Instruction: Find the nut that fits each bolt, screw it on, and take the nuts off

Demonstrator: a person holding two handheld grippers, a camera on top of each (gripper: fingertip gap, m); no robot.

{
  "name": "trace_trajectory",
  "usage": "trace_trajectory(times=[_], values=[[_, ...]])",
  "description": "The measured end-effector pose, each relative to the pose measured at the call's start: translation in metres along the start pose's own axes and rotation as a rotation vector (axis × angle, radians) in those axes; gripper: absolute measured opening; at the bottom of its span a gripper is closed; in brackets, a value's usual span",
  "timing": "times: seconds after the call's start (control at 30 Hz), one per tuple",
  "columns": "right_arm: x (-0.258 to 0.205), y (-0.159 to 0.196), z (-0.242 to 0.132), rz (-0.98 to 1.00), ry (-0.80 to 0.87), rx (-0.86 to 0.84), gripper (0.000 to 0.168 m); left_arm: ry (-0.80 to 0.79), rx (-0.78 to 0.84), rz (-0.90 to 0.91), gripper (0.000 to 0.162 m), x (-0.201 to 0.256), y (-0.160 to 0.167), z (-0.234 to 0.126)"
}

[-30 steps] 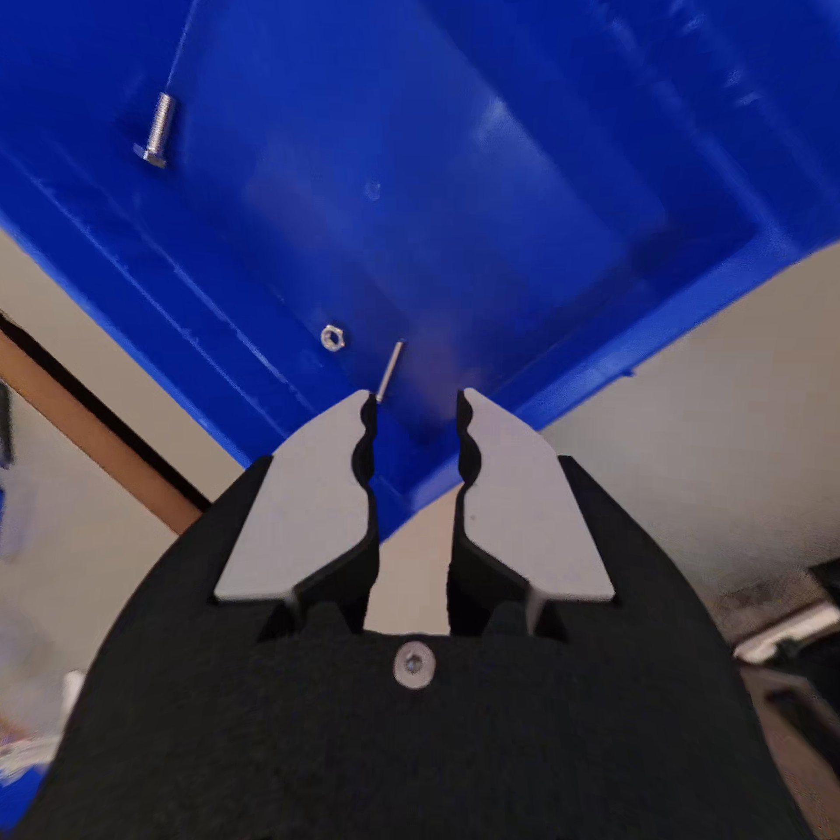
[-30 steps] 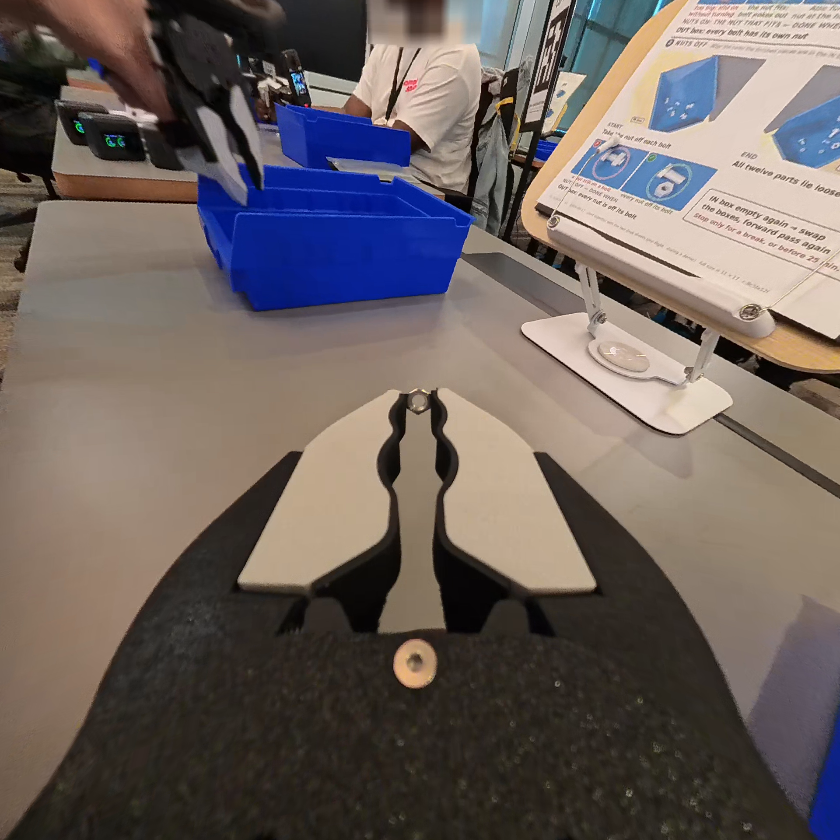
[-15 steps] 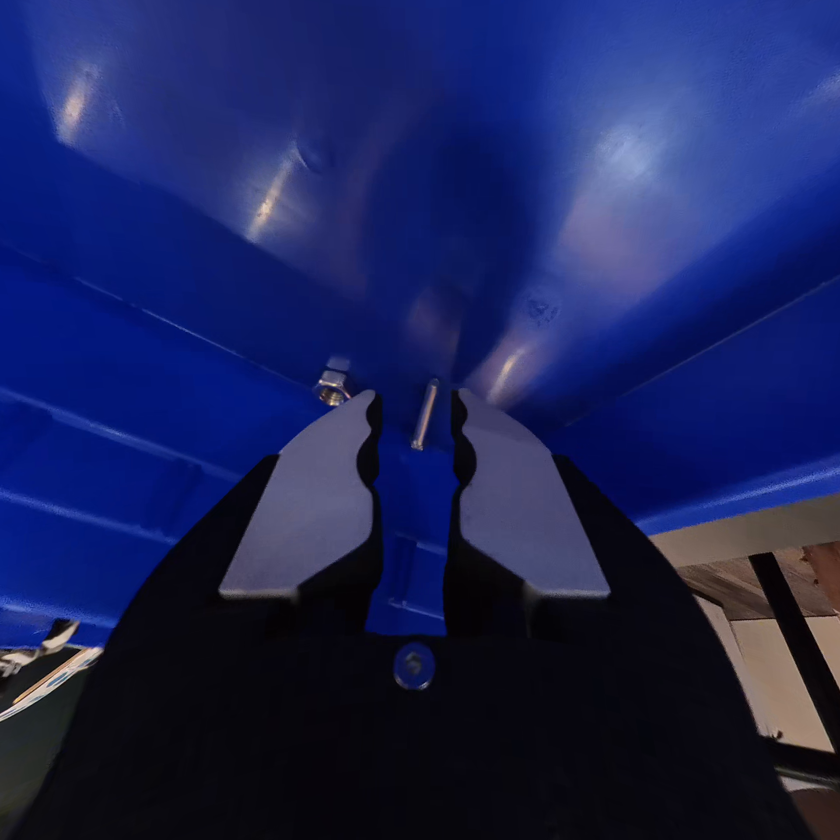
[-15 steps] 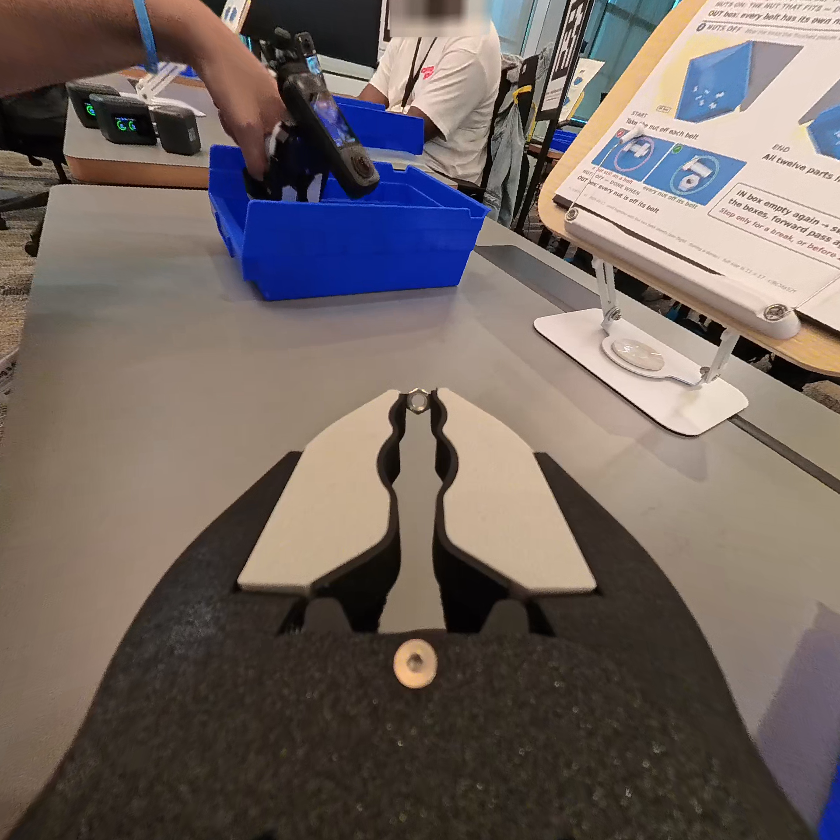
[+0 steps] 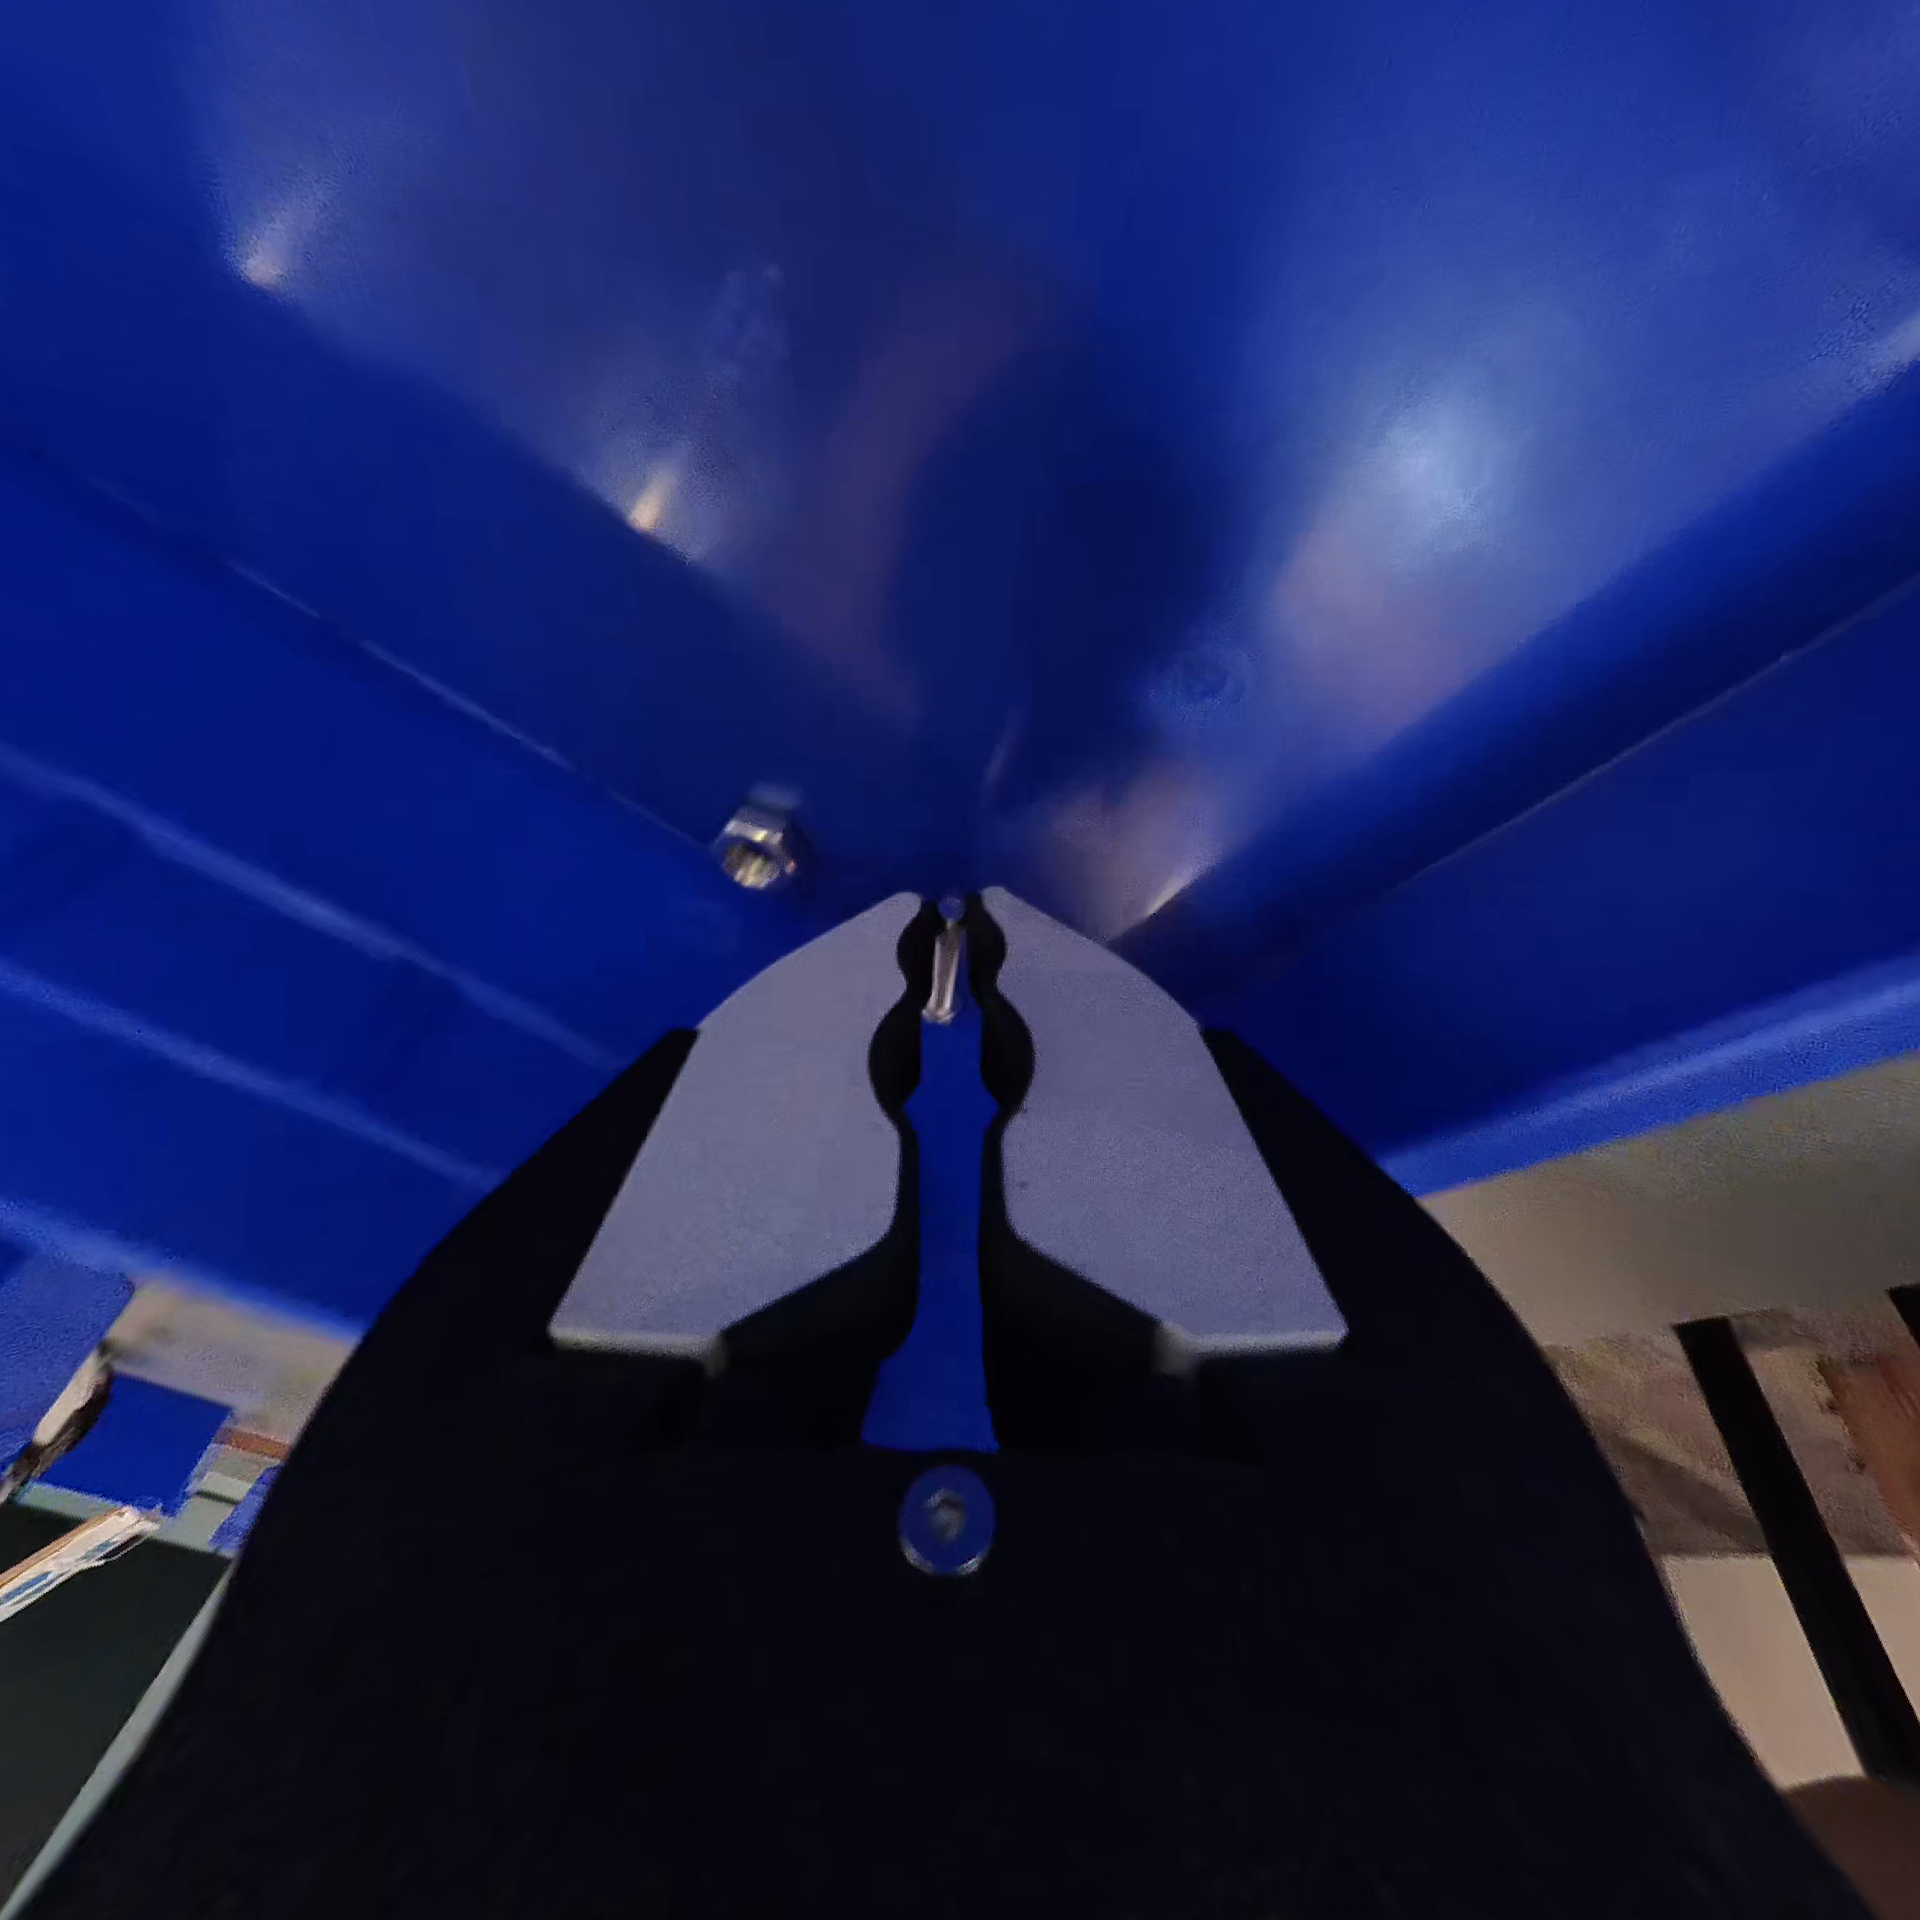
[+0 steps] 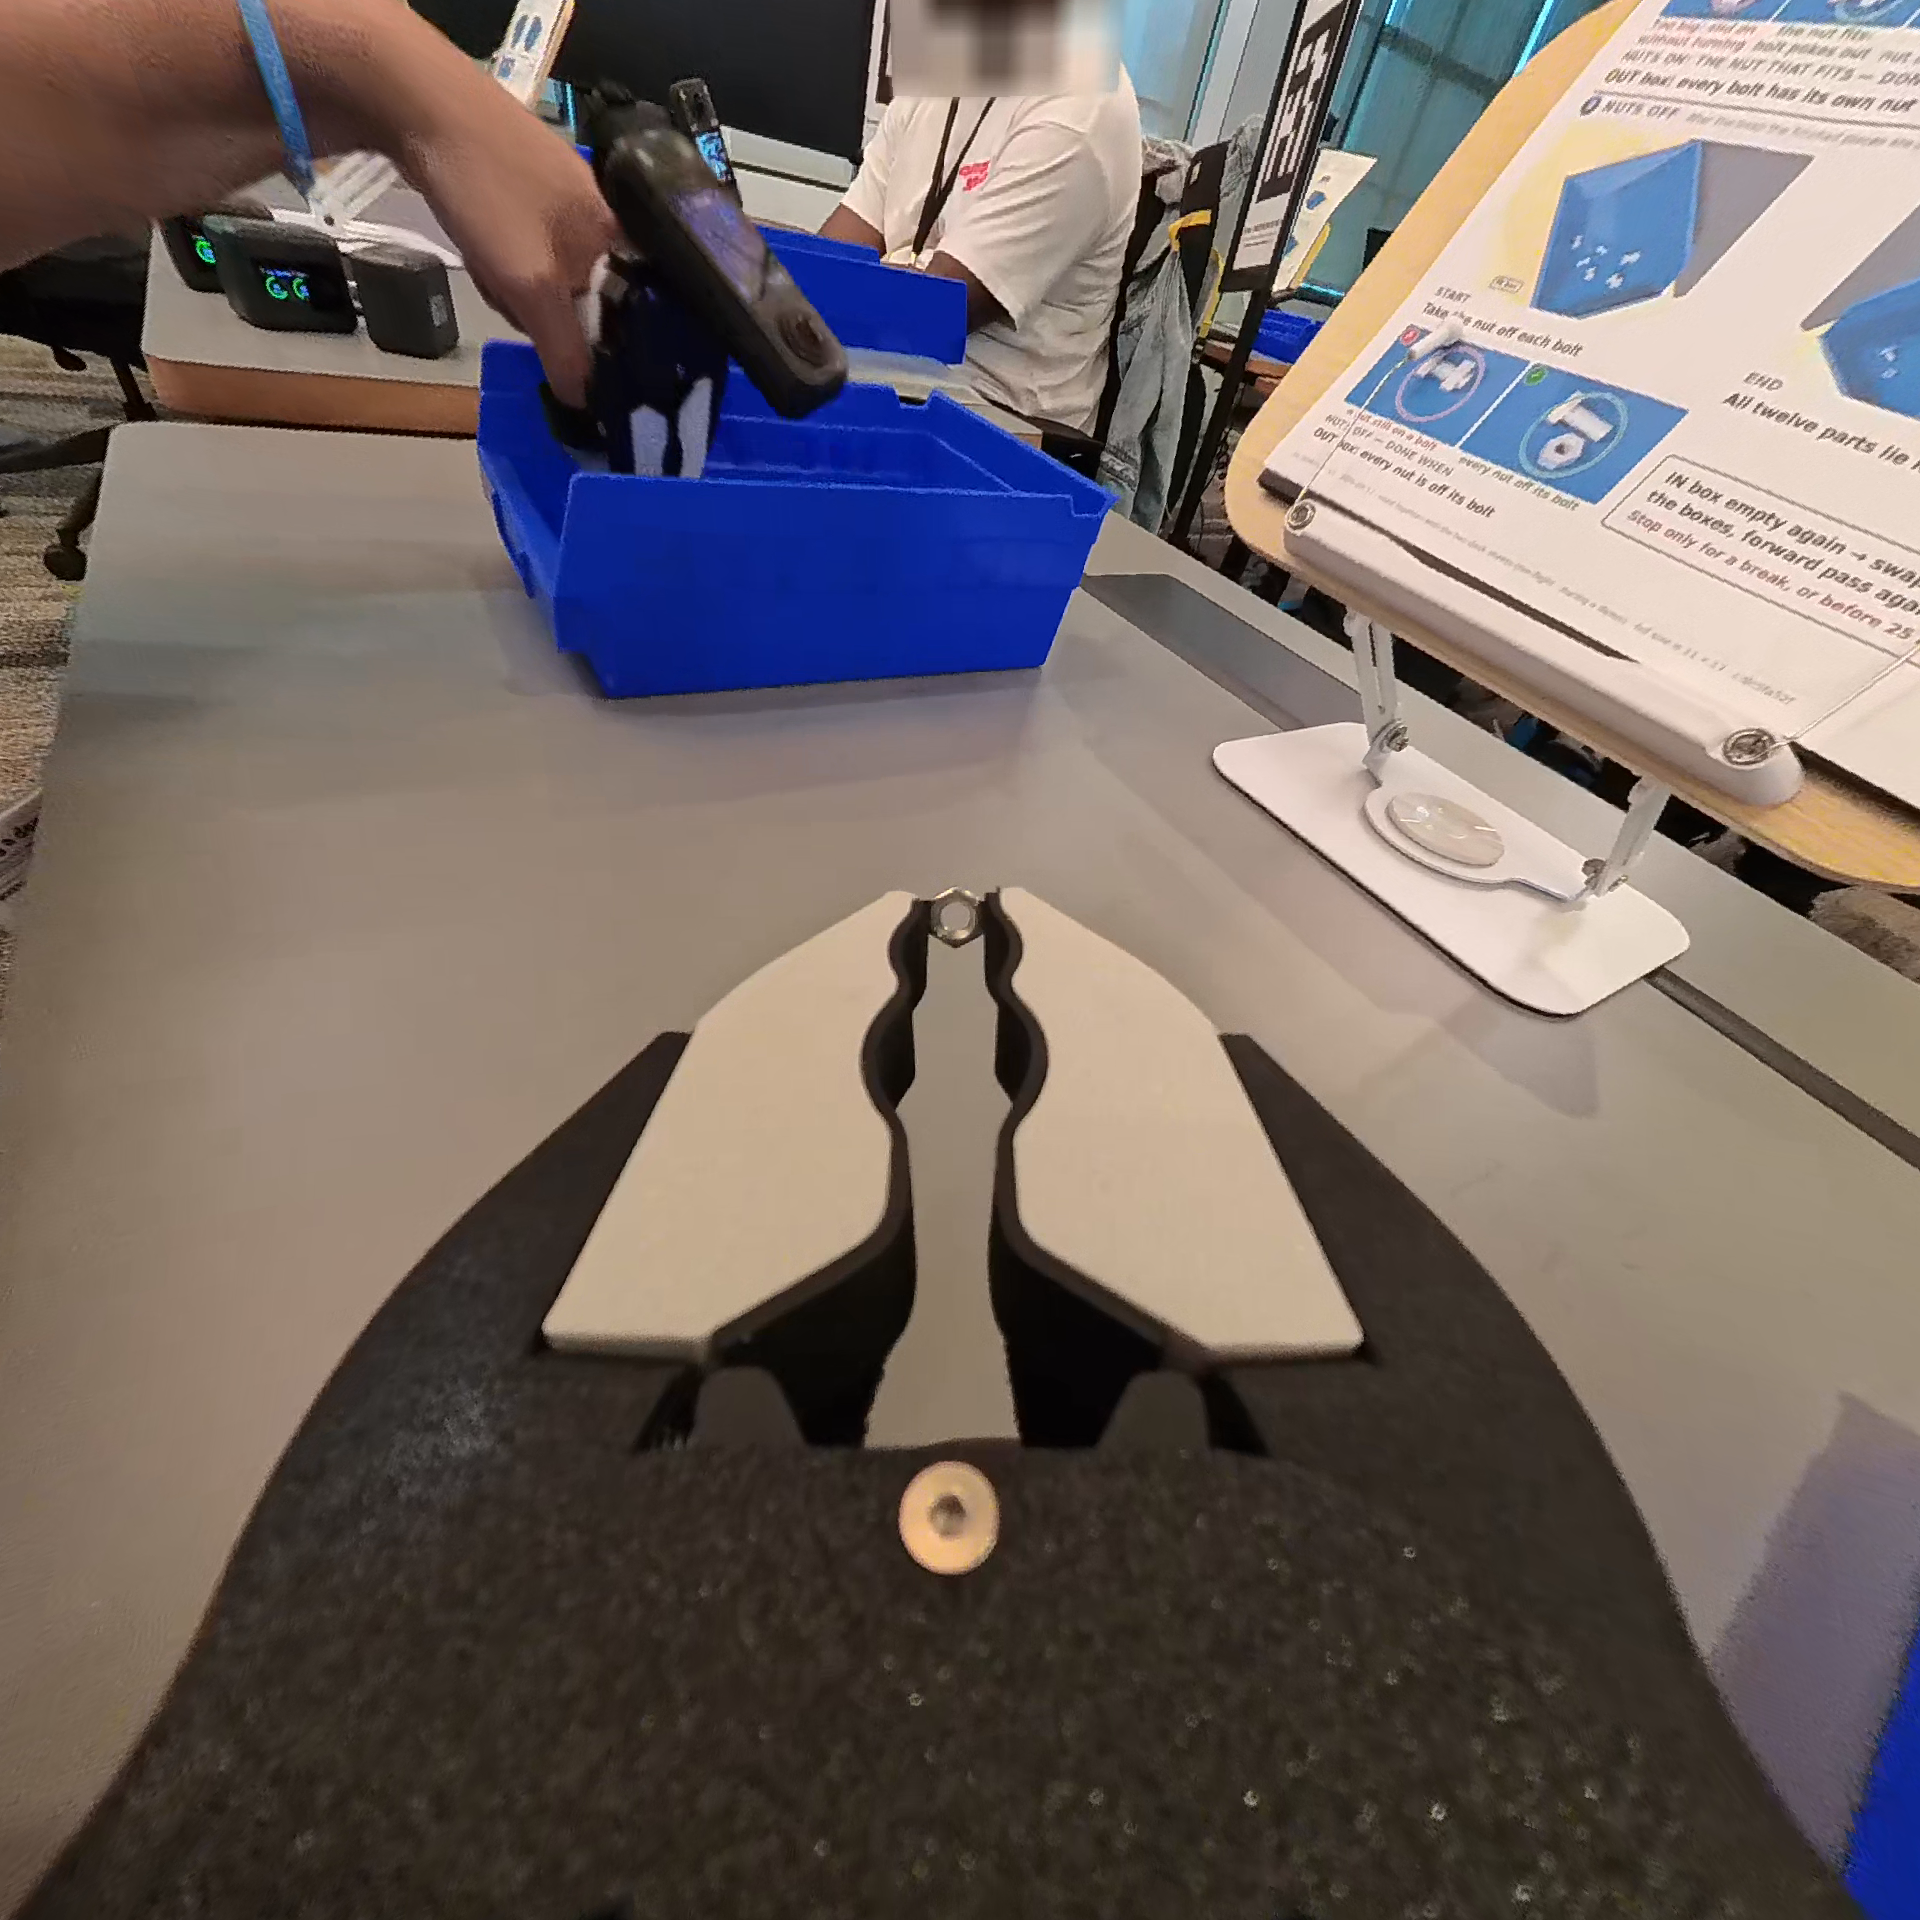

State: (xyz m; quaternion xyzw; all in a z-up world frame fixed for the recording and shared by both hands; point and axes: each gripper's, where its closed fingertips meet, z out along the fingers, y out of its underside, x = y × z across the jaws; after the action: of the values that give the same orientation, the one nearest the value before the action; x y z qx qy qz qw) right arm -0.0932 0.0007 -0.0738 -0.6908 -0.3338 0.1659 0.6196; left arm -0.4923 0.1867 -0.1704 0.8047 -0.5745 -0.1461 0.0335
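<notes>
Your left claw [image 5: 948, 914] is down inside the blue bin [image 5: 1039, 416], clenched on a thin bolt [image 5: 943, 971]; a loose nut [image 5: 758, 852] lies just beside it. Your right claw [image 6: 951, 912] hovers over the grey bench [image 6: 416, 883], pinching a small nut [image 6: 951, 920].

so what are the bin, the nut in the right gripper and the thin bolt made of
Bin: looks like moulded plastic, glossy blue, with soft highlights and ribbed walls. Nut: bright silvery metal, probably steel, shiny hex faces. Thin bolt: also silvery metal, reflective; too small to tell more.
</notes>
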Motion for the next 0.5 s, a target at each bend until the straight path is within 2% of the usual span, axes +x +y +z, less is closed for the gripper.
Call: trace_trajectory(times=[0.13,0.23,0.37,0.5], values=[[0.005,-0.002,-0.004,-0.007,0.015,-0.003,0.010,-0.031,0.161,-0.042,0.005,-0.008,0.000,-0.055],[0.008,-0.003,-0.007,-0.001,0.026,-0.003,0.010,-0.045,0.304,-0.001,0.005,0.002,-0.013,-0.106],[0.013,-0.004,-0.010,0.003,0.040,-0.019,0.010,-0.041,0.431,0.157,0.005,0.044,-0.052,-0.162],[0.013,-0.003,-0.010,0.018,0.038,-0.034,0.010,-0.004,0.500,0.347,0.005,0.101,-0.107,-0.190]])
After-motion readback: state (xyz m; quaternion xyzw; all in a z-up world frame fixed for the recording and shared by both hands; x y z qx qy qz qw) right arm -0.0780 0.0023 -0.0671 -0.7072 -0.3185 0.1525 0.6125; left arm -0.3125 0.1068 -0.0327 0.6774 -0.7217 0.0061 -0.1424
